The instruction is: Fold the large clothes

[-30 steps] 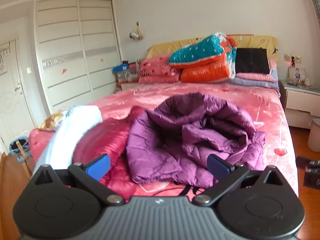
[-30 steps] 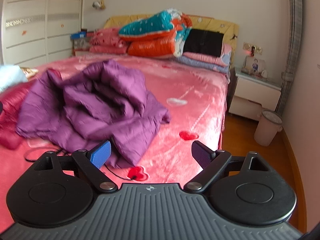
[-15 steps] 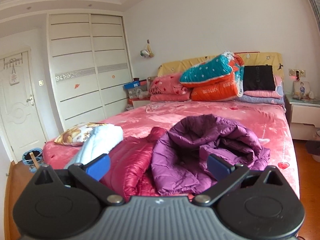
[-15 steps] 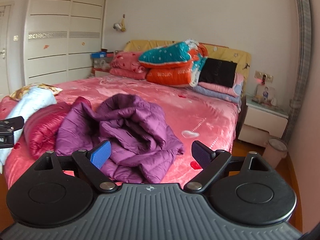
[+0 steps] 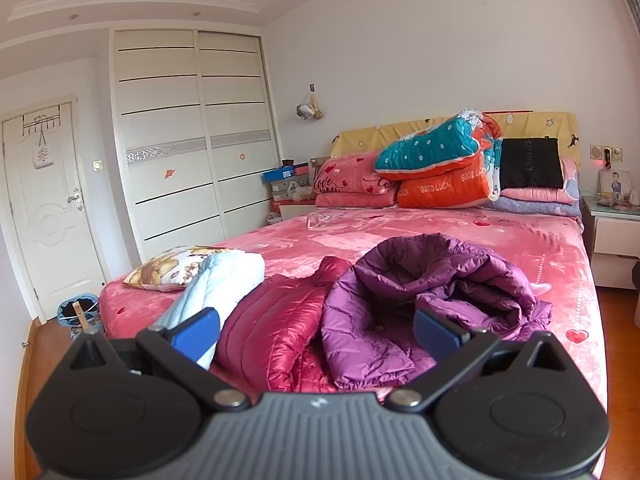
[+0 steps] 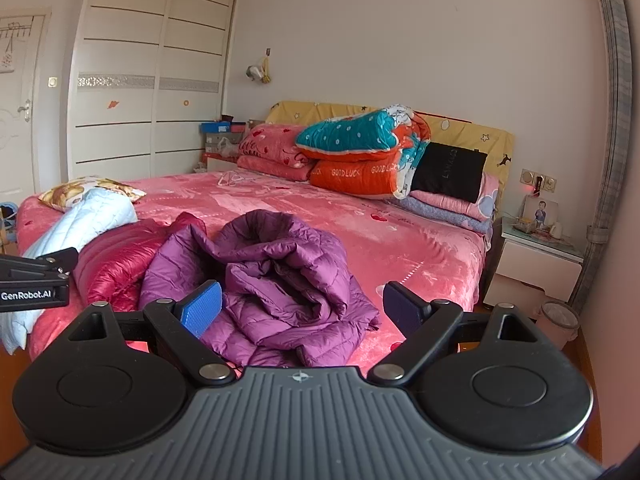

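1. a wide bed under a pink plush blanket with red hearts (image 5: 460,240) fills the room, its yellow-covered headboard (image 6: 460,126) against the white wall.
2. a white sliding-door wardrobe (image 5: 192,136) stands left of the bed, beside a white panelled door (image 5: 44,208).
3. folded quilts, teal dotted over orange (image 6: 360,152), are stacked by the headboard.
4. a crumpled purple quilted down jacket (image 5: 420,304) lies unfolded near the foot of the bed, touching a crimson quilted jacket (image 5: 272,320) on its left; a pale blue padded garment (image 6: 92,216) lies further left.
5. a white bedside cabinet (image 6: 536,268) stands right of the bed, with a pink waste bin (image 6: 558,318) near it; contents unclear.
6. the left gripper (image 5: 316,326) and right gripper (image 6: 300,306) hover before the bed, fingers spread wide, gripping nothing.
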`<state>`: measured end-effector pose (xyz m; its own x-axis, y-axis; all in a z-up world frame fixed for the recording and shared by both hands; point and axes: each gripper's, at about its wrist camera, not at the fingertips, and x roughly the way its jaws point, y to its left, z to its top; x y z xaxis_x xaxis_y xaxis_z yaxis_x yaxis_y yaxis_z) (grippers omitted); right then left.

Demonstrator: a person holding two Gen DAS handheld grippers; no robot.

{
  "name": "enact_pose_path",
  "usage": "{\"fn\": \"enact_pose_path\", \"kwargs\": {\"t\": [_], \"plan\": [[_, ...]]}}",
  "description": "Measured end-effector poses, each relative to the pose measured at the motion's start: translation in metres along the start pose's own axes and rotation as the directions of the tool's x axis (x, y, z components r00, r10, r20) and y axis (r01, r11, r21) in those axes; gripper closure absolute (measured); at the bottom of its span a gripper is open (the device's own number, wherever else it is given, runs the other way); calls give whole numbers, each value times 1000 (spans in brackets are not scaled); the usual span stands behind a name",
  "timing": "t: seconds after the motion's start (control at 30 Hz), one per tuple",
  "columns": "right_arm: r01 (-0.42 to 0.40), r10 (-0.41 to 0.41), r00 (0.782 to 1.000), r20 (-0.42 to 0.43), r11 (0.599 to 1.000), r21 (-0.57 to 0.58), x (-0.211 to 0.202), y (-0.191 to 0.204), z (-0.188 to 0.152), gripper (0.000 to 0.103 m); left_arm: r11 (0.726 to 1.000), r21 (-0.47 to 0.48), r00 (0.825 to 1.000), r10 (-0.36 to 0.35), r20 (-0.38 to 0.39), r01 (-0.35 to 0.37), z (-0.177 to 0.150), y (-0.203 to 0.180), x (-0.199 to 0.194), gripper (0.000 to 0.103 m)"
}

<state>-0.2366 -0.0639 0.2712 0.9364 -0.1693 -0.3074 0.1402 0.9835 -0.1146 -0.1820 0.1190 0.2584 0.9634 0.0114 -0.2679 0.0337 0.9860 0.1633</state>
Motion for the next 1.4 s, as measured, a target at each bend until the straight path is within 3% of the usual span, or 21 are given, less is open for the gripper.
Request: {"fn": "enact_pose_path", "kwargs": {"t": [0.63, 0.93, 1.13, 1.4], "plan": [[-52, 51, 998, 43, 999, 13, -9, 15, 0, 0, 1000, -19, 1000, -7, -17, 7, -6, 7, -3, 1], [-56, 55, 998, 35, 998, 32, 2, 13, -9, 0, 1000, -8, 998, -5, -65, 5, -15, -1, 15, 1], [-73, 73, 997, 7, 994, 82, 27, 3, -29, 0, 999, -17, 992, -45, -115, 43, -28, -15, 34, 1], [-52, 61, 997, -54, 988, 146, 76, -13, -81, 0, 992, -52, 980, -119, -158, 112, -51, -31, 64, 1]]}}
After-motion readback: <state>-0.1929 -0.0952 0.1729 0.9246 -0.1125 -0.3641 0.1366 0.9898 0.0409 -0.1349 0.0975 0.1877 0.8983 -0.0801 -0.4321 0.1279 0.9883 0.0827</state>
